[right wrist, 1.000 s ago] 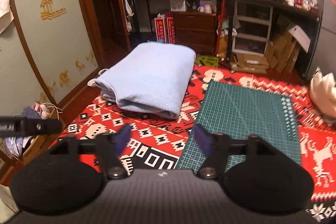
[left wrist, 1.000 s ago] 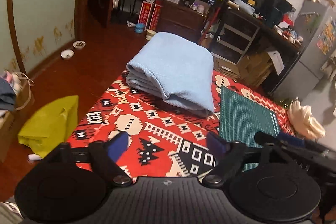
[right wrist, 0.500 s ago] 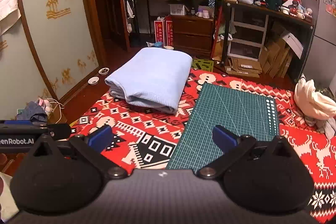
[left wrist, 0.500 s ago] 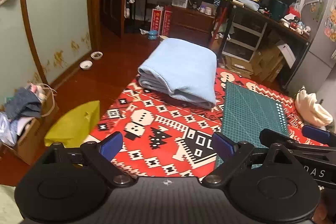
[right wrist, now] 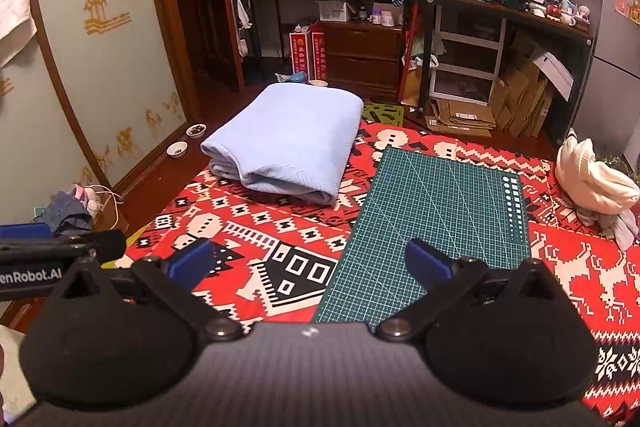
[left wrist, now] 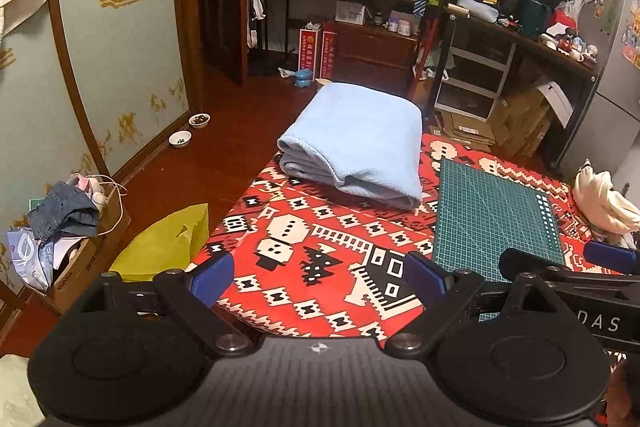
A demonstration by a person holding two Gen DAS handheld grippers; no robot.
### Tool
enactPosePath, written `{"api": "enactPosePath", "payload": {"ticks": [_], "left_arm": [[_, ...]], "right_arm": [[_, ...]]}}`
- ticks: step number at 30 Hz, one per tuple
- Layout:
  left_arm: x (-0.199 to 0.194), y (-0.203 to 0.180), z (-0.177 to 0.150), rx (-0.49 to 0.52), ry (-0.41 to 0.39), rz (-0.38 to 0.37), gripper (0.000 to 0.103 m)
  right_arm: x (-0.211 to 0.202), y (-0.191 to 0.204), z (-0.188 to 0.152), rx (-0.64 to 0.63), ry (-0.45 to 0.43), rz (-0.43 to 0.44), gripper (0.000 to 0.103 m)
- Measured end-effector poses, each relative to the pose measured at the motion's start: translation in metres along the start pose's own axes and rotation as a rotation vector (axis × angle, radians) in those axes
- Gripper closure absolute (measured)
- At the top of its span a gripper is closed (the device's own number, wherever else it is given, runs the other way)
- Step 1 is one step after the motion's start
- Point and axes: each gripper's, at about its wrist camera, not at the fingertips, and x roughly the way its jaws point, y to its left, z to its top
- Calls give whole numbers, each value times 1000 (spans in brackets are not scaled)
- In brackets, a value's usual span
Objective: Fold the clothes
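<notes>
A light blue garment (left wrist: 356,143) (right wrist: 288,143) lies folded into a thick rectangle at the far left corner of the red patterned cloth (left wrist: 320,239) (right wrist: 248,227). A crumpled cream garment (left wrist: 604,203) (right wrist: 592,183) sits at the cloth's right side. My left gripper (left wrist: 318,275) hangs open over the near edge of the cloth, nothing between its blue pads. My right gripper (right wrist: 310,261) is open too, above the near end of the green cutting mat (right wrist: 444,223), well short of the blue garment. Each gripper's blue-tipped finger shows at the edge of the other's view.
The green cutting mat (left wrist: 492,223) lies right of the folded garment. A yellow bag (left wrist: 160,247) and a cardboard box of clothes (left wrist: 68,227) stand on the wooden floor to the left, with two small bowls (left wrist: 188,131) by the wall. Cluttered shelves and desk fill the back.
Both grippers have drawn back and risen from the folded blue garment, which now looks farther off. Their jaws have spread wider. The garment has stayed put.
</notes>
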Motion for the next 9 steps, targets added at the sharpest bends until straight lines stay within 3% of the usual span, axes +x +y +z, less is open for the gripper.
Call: {"api": "enactPosePath", "payload": {"ticks": [9], "left_arm": [[2, -2, 0, 5, -3, 6, 11]], "right_arm": [[2, -2, 2, 1, 8, -6, 0]]}}
